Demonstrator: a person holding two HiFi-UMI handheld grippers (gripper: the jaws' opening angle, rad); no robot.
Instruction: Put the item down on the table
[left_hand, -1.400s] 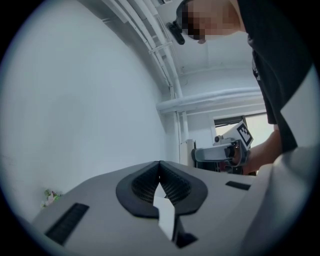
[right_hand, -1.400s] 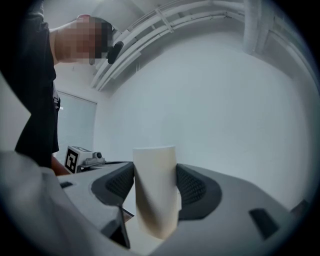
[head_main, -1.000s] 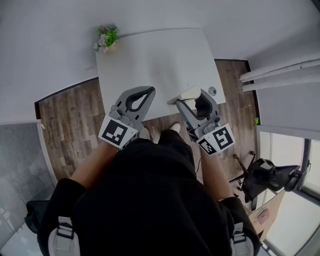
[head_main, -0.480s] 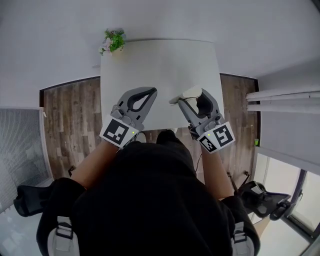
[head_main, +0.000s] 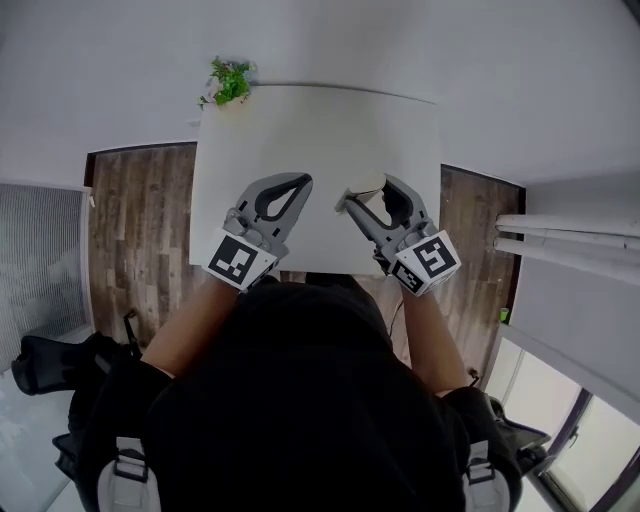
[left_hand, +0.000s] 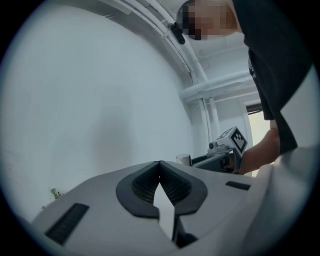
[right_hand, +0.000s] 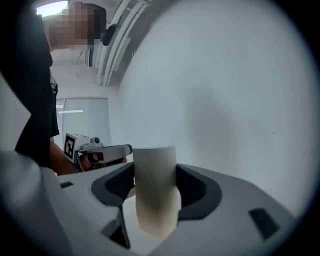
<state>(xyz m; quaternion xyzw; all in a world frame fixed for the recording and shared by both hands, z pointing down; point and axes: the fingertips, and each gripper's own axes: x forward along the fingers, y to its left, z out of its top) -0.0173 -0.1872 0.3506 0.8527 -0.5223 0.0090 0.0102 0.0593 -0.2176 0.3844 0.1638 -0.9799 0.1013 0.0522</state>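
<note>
My right gripper (head_main: 362, 192) is shut on a cream-white cup (head_main: 362, 184), held over the right half of the white table (head_main: 300, 125). In the right gripper view the cup (right_hand: 156, 192) stands upright between the two dark pads (right_hand: 200, 192) of the right gripper (right_hand: 156, 187). My left gripper (head_main: 300, 182) hangs over the table's near middle, shut with nothing in it. Its pads (left_hand: 172, 185) meet at the tip of the left gripper (left_hand: 160, 162) in the left gripper view.
A small potted plant (head_main: 229, 80) stands at the table's far left corner. Wooden floor (head_main: 135, 210) flanks the table on both sides. White wall lies behind it. The person's black top fills the lower head view.
The person has stepped closer, so both grippers now hang over the table instead of at its near edge. The right gripper still holds the cup.
</note>
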